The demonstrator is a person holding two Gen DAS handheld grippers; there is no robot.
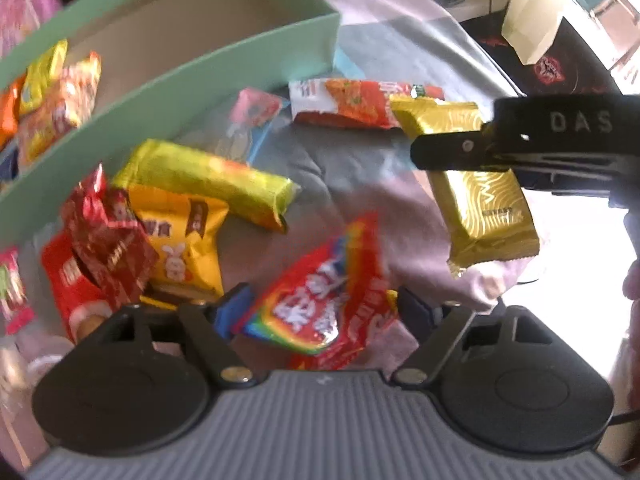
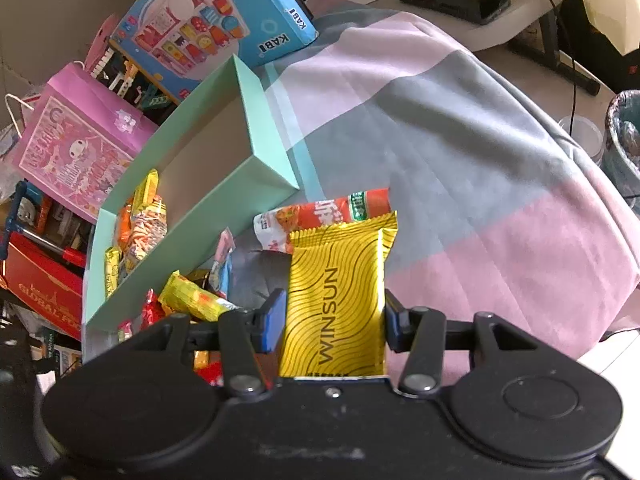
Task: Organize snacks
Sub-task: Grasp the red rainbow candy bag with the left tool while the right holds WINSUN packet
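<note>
Your right tongs (image 2: 334, 322) are squeezing the gold snack pack (image 2: 340, 300) between both pads, holding it up over the cloth (image 2: 460, 160). The green box (image 2: 224, 208) is sitting off to their left. Your left tongs (image 1: 316, 308) are standing open around the red rainbow candy bag (image 1: 324, 308), not pinching it. More snacks are lying just left of them.

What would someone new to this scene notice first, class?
Probably the gold WINSUN packet, clamped between the fingers of the right gripper above the pink and grey cloth. Next, the red rainbow candy bag lying between the open fingers of the left gripper. Behind both sits the mint green box, with a few snacks at one end.
</note>
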